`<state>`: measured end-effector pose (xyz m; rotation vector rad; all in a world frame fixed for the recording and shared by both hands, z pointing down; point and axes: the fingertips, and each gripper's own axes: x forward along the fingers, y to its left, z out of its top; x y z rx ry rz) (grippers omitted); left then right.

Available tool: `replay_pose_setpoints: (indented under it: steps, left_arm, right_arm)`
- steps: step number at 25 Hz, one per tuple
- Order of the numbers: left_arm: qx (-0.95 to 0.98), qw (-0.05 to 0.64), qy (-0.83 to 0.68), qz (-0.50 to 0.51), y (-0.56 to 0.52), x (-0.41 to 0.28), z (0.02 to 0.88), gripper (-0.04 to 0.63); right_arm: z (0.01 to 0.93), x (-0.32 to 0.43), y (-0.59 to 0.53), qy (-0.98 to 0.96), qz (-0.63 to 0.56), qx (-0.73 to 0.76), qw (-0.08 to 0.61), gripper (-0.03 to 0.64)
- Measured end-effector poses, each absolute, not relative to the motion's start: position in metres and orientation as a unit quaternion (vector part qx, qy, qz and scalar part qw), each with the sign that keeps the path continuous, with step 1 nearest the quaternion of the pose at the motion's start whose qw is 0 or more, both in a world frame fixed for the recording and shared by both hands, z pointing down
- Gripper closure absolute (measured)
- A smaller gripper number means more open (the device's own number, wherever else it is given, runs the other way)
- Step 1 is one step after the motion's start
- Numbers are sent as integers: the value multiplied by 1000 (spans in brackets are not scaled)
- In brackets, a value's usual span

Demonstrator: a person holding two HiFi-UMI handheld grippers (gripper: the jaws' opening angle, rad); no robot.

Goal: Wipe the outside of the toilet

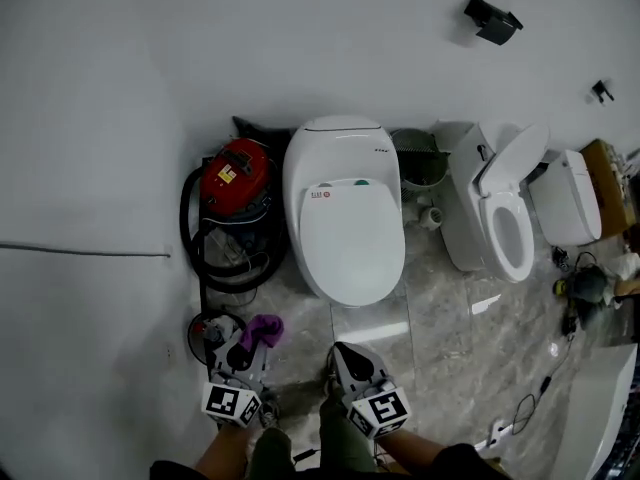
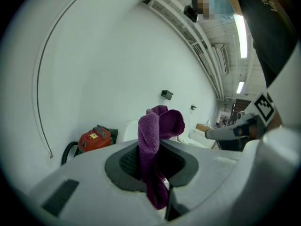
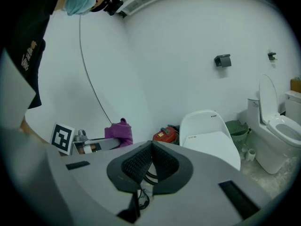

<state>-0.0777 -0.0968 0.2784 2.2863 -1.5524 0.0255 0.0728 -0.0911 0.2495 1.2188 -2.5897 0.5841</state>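
The toilet (image 1: 345, 218) is sitting against the wall (image 1: 200, 48) with its lid down. It is at 12 o'clock from both grippers and well apart from them. The left gripper (image 1: 252, 346) is pinching a purple cloth (image 1: 263, 329) tight between its fingers (image 2: 128, 163). The right gripper (image 1: 343, 356) is holding nothing, and its fingers (image 3: 135, 164) are pressing together. A red vacuum (image 1: 235, 176) is standing at the toilet's 9 o'clock, maybe touching it. A second toilet (image 1: 500, 218), lid up, is standing at 3 o'clock.
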Motion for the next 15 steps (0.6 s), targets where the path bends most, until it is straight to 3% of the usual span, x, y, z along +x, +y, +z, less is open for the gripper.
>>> replay_pose_setpoints:
  steps: [15]
  left_arm:
    - [842, 135, -522, 38, -27, -99, 147, 543]
  right_arm:
    - [134, 65, -27, -871, 142, 459, 102, 618]
